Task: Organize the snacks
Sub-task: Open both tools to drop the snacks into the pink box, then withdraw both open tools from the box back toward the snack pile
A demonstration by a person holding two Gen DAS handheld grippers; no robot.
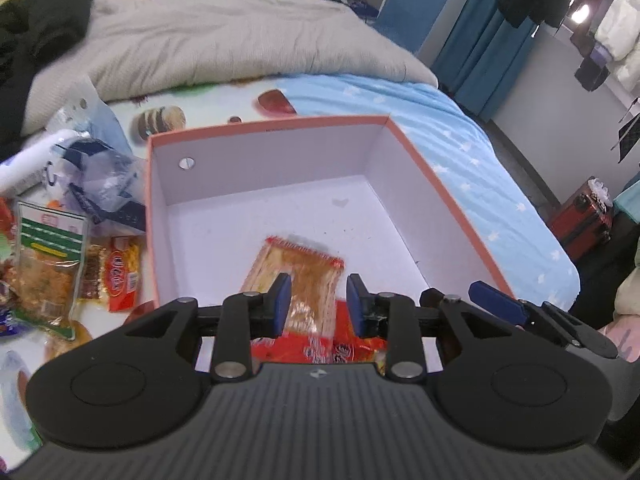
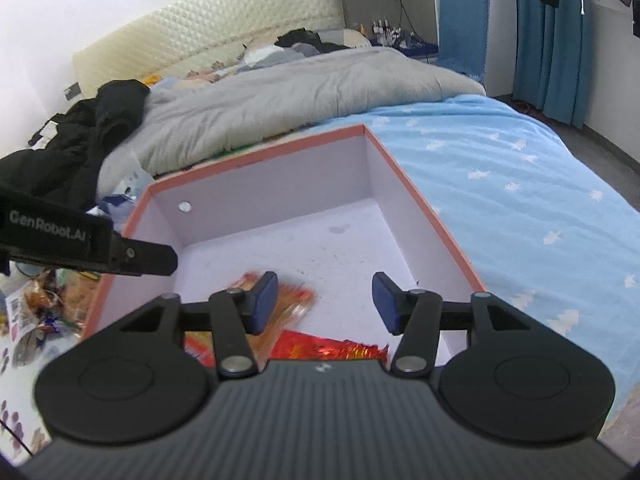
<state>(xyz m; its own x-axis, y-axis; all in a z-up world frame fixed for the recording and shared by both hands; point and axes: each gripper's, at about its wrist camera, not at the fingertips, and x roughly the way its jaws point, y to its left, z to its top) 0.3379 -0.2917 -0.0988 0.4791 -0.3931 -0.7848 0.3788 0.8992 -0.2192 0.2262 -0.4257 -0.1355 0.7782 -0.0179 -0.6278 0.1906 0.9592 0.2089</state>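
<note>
Left wrist — clear orange-brown snack packet (image 1: 298,280) (red-edged) in box (image 1: 448,196).

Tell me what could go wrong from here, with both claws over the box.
1. The left claw and right claw hang close together above the box; they could knock each other.
2. The clear packet lies between the left claw's open fingers; a careless close might lift it back out.
3. The loose snacks sit against the box's left wall; a swing that way could scatter them.
</note>
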